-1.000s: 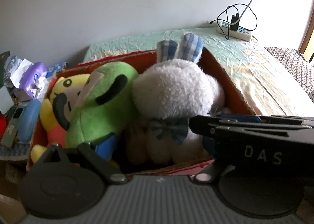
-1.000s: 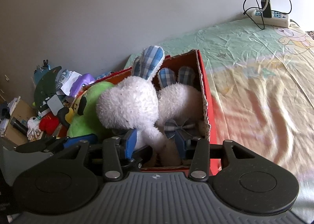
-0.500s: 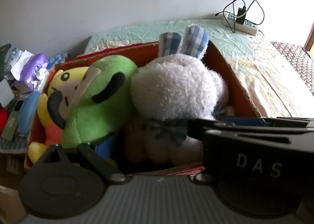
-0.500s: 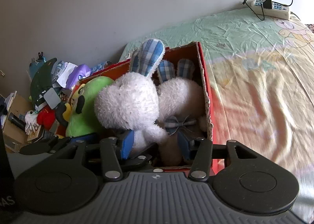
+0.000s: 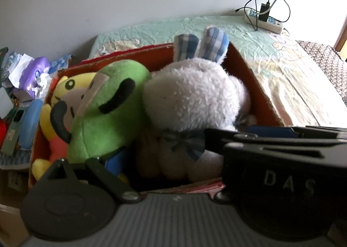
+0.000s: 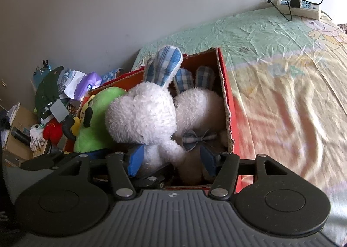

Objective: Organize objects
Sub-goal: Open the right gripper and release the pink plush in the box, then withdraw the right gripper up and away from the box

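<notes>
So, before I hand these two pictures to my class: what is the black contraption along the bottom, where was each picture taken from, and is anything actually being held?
There is no robot. A person holds a two-finger tool in each hand, and a wide-angle camera on each one looks forward along its fingers, so the black plates are the tools themselves.

One picture comes from the left tool, the other from the right tool; the block marked DAS in the left view is the right tool seen from the side.

A red cardboard box stands on a bed sheet. In it are two white bunnies, a green plush and a yellow plush.

The right tool's jaws are opening around the nearer bunny's body, their blue pads clear of it. Whether the left tool grips anything cannot be told.
</notes>
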`<state>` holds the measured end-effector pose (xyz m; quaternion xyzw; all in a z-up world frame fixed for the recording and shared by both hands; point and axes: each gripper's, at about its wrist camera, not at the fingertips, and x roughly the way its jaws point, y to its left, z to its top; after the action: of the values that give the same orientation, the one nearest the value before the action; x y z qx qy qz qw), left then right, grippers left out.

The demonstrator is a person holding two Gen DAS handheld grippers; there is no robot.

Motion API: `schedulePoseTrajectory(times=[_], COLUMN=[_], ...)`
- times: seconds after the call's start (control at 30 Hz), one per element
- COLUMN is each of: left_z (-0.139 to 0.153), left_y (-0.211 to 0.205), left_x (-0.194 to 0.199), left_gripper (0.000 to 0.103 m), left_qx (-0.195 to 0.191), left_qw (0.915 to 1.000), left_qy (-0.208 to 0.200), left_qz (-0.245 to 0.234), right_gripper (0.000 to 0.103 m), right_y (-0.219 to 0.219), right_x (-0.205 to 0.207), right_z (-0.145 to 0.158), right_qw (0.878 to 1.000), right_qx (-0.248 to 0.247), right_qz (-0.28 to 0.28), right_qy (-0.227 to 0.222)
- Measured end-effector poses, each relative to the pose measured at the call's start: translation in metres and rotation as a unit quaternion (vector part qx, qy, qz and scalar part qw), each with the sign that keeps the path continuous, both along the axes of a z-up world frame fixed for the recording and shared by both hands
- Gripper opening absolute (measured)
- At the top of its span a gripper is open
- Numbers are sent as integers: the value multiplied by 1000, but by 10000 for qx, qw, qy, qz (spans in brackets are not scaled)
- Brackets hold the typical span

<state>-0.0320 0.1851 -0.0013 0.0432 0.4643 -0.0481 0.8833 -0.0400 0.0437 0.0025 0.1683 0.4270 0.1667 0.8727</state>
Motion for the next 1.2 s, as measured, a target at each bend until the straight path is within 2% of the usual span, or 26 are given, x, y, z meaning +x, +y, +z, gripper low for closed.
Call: schedulePoseTrajectory(times=[0.53,0.73,0.93,1.1,1.2], left_z=[19,29,37,49,49], left_y=[14,14,12,-5,-20], left_x=[-22,-29,-33,-40,-40], left_gripper=[96,99,99,99,99], left_qx=[-114,68,58,176,232], left_qw=[9996,9990,9988,9973,9971], left_qy=[-257,-433,-451,-709,-697], left_qz=[54,108,157,-55,-188], right_gripper=[61,61,61,61,61], right_y=[1,-4,-20,-42,-58], right_x=[-6,-13,-27,-37,-41], right_z=[7,17,27,31,29], right_qw=[9998,9996,9983,9954,9926], right_qx=[-154,-87,-189,-402,-572], right_qz=[47,-17,-300,-725,-1002], right_qy=[-128,-273,-452,-477,-388])
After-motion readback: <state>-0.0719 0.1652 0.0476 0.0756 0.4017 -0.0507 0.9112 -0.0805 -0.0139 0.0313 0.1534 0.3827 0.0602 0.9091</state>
